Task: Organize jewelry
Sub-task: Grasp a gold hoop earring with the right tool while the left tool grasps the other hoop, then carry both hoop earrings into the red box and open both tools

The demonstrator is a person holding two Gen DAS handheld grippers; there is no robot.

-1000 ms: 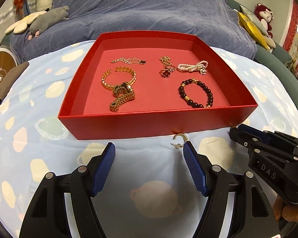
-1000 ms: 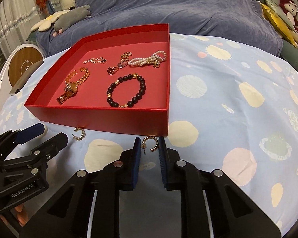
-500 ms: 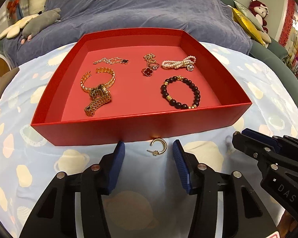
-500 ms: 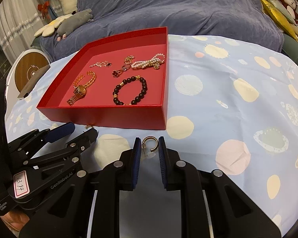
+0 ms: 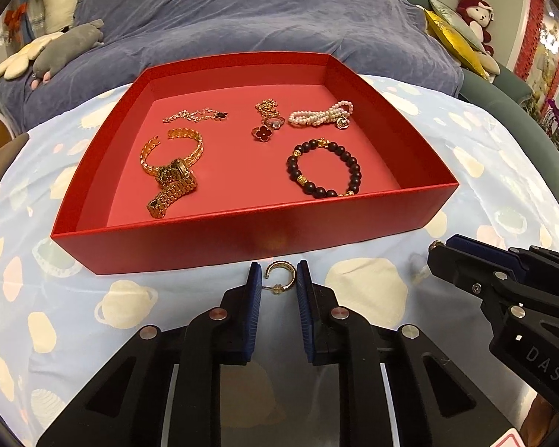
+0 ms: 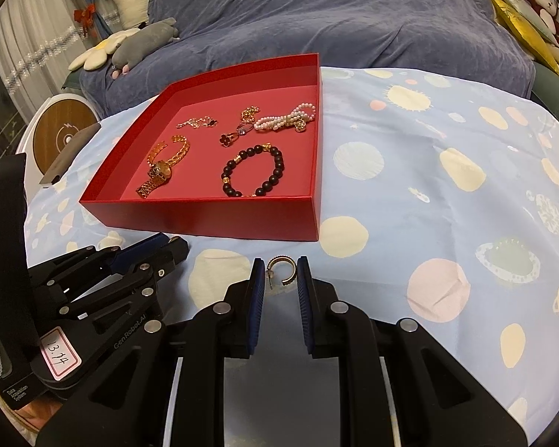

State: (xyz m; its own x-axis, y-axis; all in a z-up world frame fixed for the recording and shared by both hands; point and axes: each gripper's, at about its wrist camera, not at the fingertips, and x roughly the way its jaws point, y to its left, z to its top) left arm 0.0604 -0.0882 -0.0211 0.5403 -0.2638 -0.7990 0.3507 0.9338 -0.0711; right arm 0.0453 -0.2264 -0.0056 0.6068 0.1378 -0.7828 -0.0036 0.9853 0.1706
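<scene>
A red tray (image 5: 249,236) (image 6: 220,216) holds a gold watch (image 5: 173,175), a bead bracelet (image 5: 324,173), a pearl strand (image 5: 320,116) and chains. My left gripper (image 5: 278,283) is shut on a gold hoop earring (image 5: 279,275) just in front of the tray's near wall. My right gripper (image 6: 278,279) is shut on a second gold hoop earring (image 6: 282,270) in front of the tray's right corner. Each gripper shows in the other's view: right gripper (image 5: 503,283), left gripper (image 6: 130,264).
The tray lies on a pale blue spotted cloth (image 6: 447,171). A blue-covered sofa (image 5: 279,11) with plush toys (image 5: 59,41) stands behind. A round white and wood device (image 6: 59,130) stands at the left.
My left gripper has slid left around the hoop earring and closed on it. My right gripper has kept its earring and drawn back a little from the tray.
</scene>
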